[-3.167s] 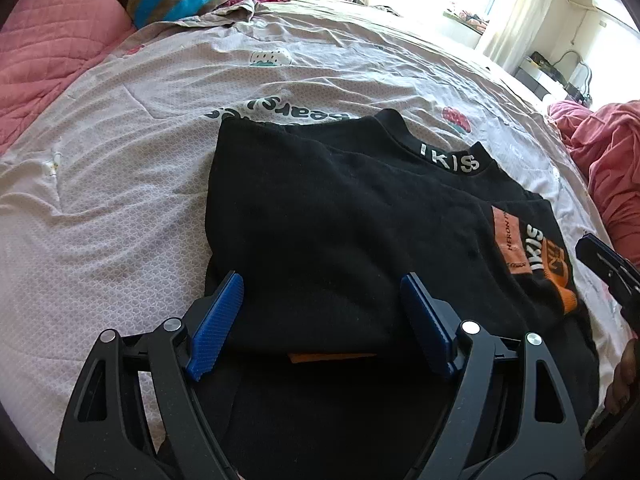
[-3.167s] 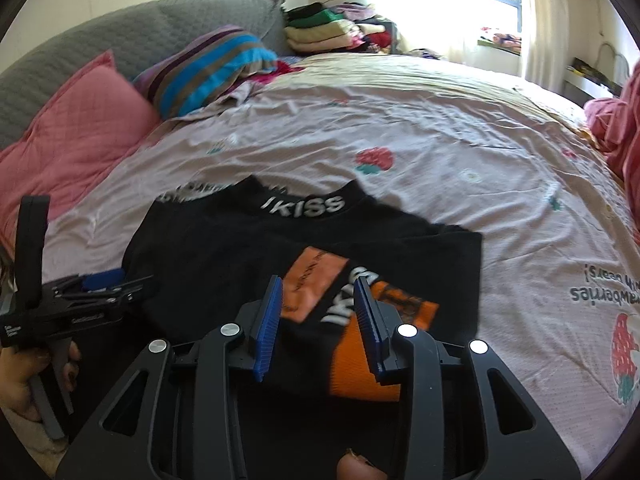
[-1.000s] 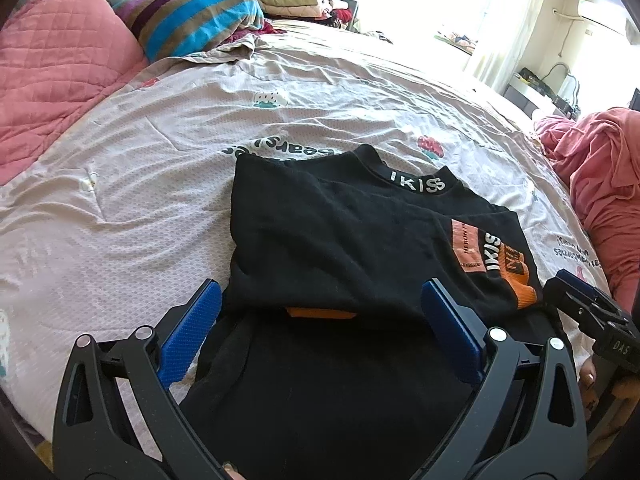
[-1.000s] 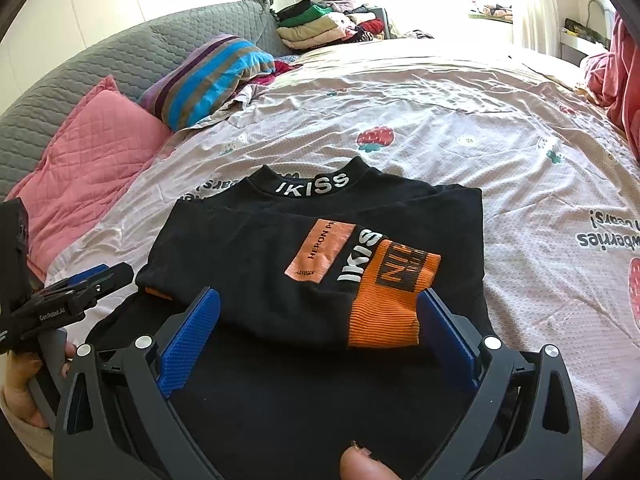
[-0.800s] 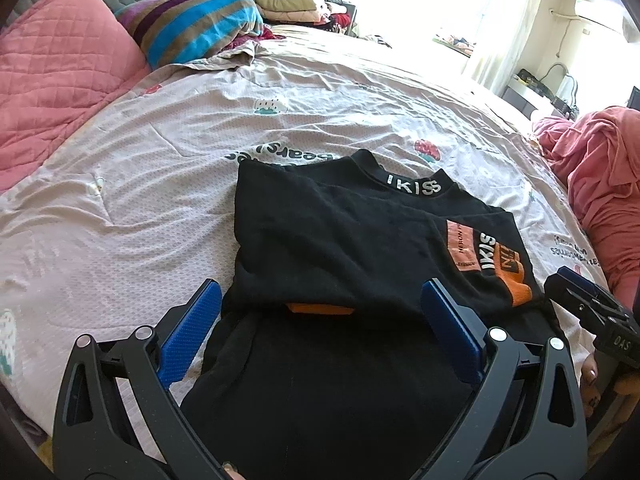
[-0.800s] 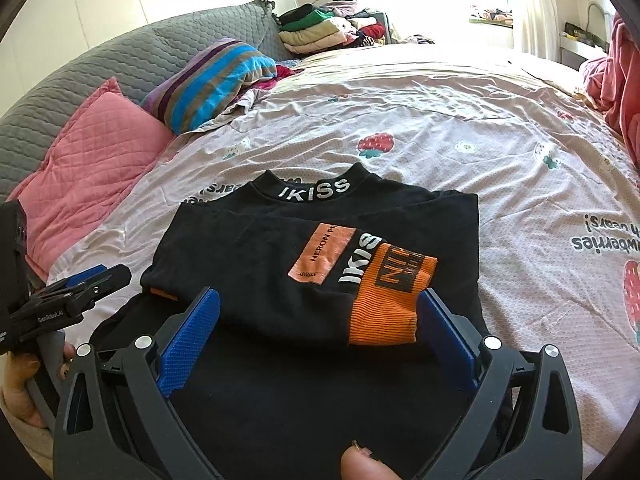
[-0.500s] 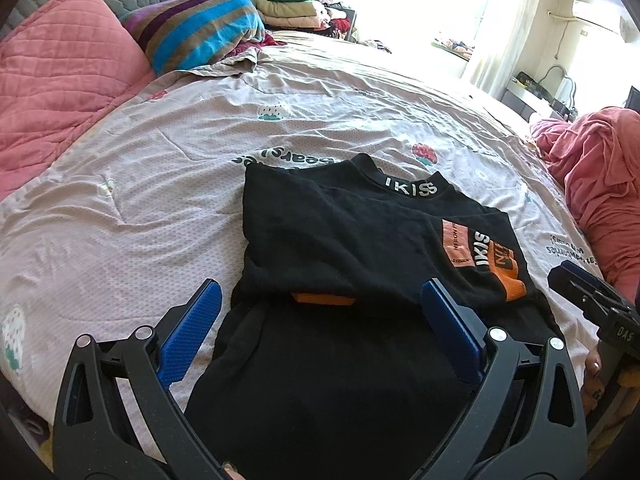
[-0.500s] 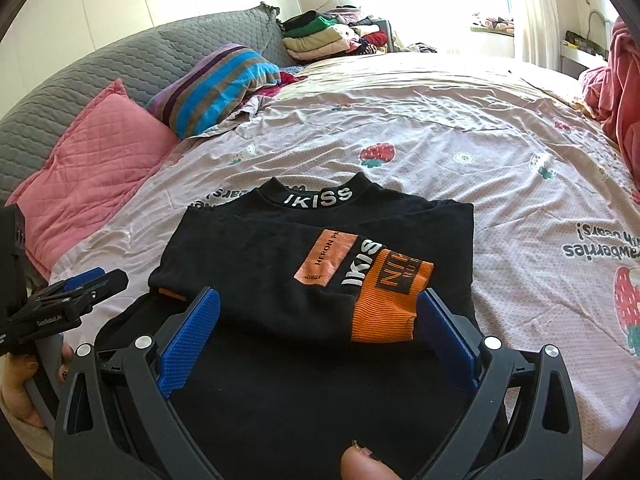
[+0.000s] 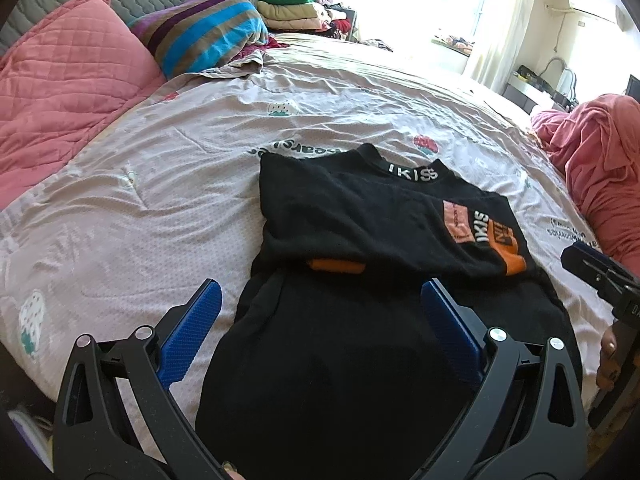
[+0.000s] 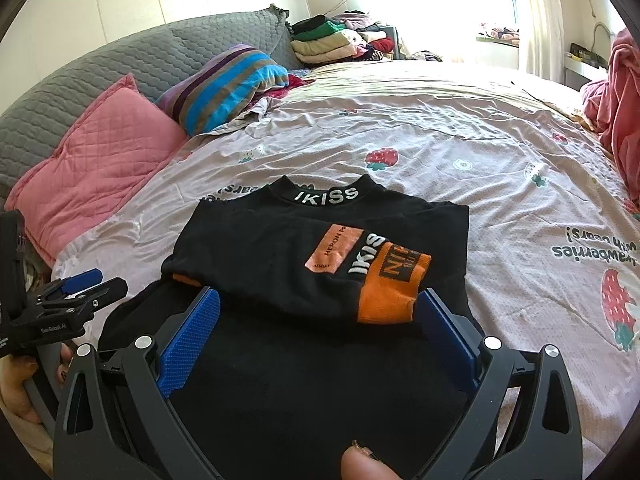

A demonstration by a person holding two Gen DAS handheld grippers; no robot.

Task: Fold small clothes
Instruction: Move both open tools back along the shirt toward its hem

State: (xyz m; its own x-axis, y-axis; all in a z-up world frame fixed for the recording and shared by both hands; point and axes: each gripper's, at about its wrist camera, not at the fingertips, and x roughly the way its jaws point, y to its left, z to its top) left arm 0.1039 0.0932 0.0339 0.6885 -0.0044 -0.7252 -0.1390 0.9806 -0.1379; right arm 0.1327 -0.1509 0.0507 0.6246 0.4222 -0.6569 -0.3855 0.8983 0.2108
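- Black sweatshirt [image 9: 360, 220] flat on bedsheet [image 9: 160, 184], dead ahead of both claws; collar marked IKISS [image 10: 326, 197] at far end, hem end nearest, running under the claws.
- Sleeves folded across chest: one orange cuff [image 10: 390, 294] just ahead of right gripper [image 10: 318, 330], close to its right finger; other cuff [image 9: 337, 266] peeking out from under the fold, ahead of left gripper [image 9: 320, 322].
- Left gripper: jaws wide apart, holding nothing, hovering over lower body panel; left finger [image 9: 192, 332] over bare sheet just outside the garment's edge.
- Right gripper: jaws spread wide, empty, straddling the lower panel just short of the sleeve fold. Height above cloth not readable.
- Handling guess: soft knit, light, no stiffness. Will drape and sag between two pinch points; sleeve stack likely to slide if dragged, not lifted.
- Thick at cuffs and collar rib, thin single layer at lower panel. Thin part pinches easily; risk of grabbing sheet with it.
- Not fragile, not slippery; blue pads should grip fine.
- Take hold at hem corners nearest the claws, one per claw, both layers in the bite. Hem edge itself out of frame below, exact corners not visible.
- Then likely lift and carry forward toward the collar, halving length.
- Avoid the cuffs as grab points: would undo the sleeve fold.
- Pink pillow [image 10: 100, 168] and striped pillow [image 10: 228, 84] far ahead and left, well apart from work.
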